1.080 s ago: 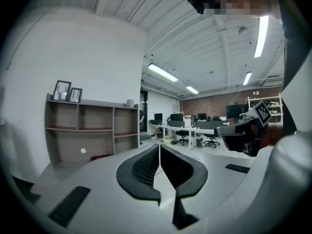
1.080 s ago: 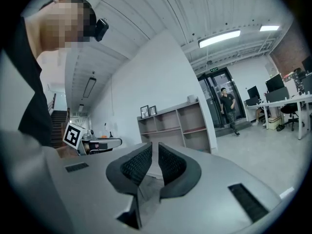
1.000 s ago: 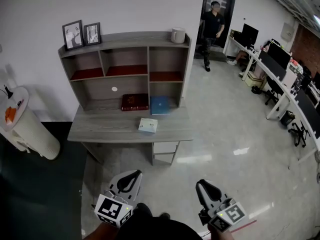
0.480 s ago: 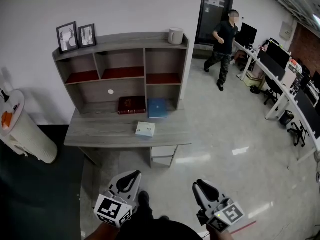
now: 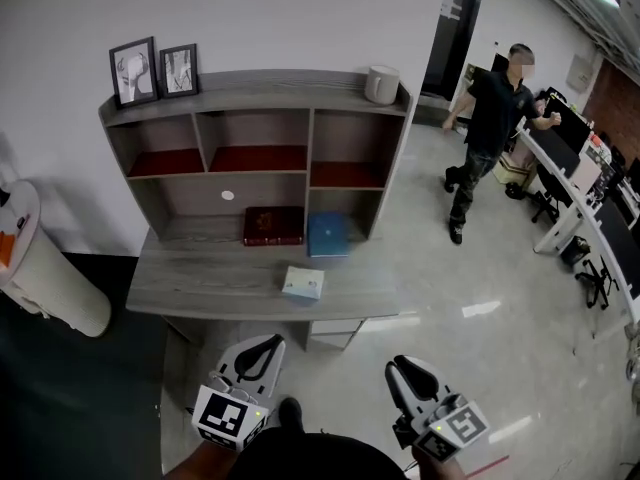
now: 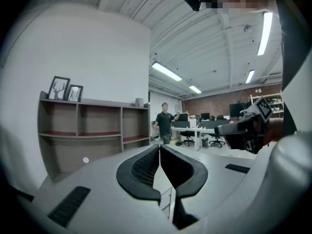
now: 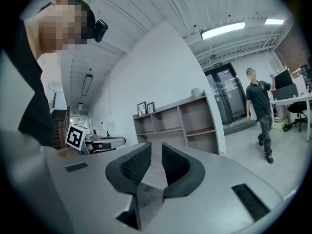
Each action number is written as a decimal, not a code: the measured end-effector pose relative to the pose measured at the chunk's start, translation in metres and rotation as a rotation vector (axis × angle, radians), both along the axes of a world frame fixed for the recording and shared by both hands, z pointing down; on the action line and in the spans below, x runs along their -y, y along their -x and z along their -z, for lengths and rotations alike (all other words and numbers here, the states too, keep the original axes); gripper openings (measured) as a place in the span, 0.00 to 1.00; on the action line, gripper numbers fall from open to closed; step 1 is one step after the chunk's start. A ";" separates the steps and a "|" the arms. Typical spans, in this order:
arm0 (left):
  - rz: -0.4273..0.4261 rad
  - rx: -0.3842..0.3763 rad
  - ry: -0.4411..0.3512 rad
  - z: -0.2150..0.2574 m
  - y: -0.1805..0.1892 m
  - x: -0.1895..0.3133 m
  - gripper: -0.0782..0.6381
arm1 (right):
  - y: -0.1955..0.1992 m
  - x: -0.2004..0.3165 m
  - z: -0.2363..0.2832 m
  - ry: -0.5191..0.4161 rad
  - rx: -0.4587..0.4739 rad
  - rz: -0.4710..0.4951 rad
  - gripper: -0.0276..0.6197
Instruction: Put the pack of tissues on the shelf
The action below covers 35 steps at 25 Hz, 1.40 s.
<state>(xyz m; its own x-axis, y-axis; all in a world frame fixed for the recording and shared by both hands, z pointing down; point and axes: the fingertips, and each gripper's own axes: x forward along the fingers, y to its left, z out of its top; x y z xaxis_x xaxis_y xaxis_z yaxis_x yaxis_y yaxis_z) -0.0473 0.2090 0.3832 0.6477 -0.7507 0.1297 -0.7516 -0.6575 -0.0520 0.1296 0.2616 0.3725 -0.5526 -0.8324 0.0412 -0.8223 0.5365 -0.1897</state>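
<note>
Pack of tissues (image 5: 303, 283): lies flat on the counter (image 5: 190, 286), near the front edge, at 12 o'clock from the two grippers. Nothing touches it.
Neighbours: a red book (image 5: 273, 225) at 11 o'clock of the pack and a blue book (image 5: 327, 235) at 1 o'clock. Both sit further back under the shelf, apart from the pack.
Shelf (image 5: 262, 87): stands on the back of the counter. It has three upper compartments with red floors, and nothing is seen in them. Picture frames (image 5: 133, 71) and a pale cup (image 5: 381, 84) stand on its top board.
Left gripper (image 5: 264, 348): low in the head view at 7 o'clock, well short of the counter. Its fingers (image 6: 141, 165) are clenched tip to tip with nothing between them.
Right gripper (image 5: 402, 370): low at 5 o'clock, equally short of the counter. Its fingers (image 7: 132, 165) are clenched to a thin slit and hold nothing.
Bystander: a person (image 5: 490, 128) is on the floor at 2 o'clock, well apart from the counter.
Done: no part of the task shows as done. The pack is not on the shelf and is not grasped.
Left to do: reach the counter, open one set of fingers, grasp the pack, lift it, set it in a compartment or on the top board, then release.
Judgement: earliest stage, the approach. The pack sits between the lines of the two grippers, so either one looks placed to take it.
</note>
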 end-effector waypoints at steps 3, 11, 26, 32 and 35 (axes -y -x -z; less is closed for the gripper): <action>-0.019 0.003 -0.022 0.004 0.013 0.027 0.14 | 0.015 0.030 0.004 0.003 -0.010 -0.002 0.08; -0.048 -0.032 0.009 -0.003 0.048 0.071 0.14 | 0.058 0.078 0.005 0.011 -0.029 -0.003 0.10; -0.045 -0.062 0.078 -0.019 0.047 0.130 0.14 | 0.059 0.141 -0.006 0.052 0.037 0.006 0.11; -0.025 -0.061 0.101 -0.023 0.025 0.172 0.14 | 0.037 0.188 -0.015 0.062 0.037 0.028 0.12; -0.019 -0.054 0.100 -0.022 0.012 0.196 0.14 | 0.024 0.215 -0.024 0.087 0.011 0.040 0.12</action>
<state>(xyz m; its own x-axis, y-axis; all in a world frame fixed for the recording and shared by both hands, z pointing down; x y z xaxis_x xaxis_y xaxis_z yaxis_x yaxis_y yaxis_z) -0.0593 0.0127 0.4048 0.6698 -0.7233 0.1676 -0.7389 -0.6715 0.0549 0.1058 0.0470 0.3966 -0.5861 -0.8033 0.1057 -0.7982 0.5500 -0.2458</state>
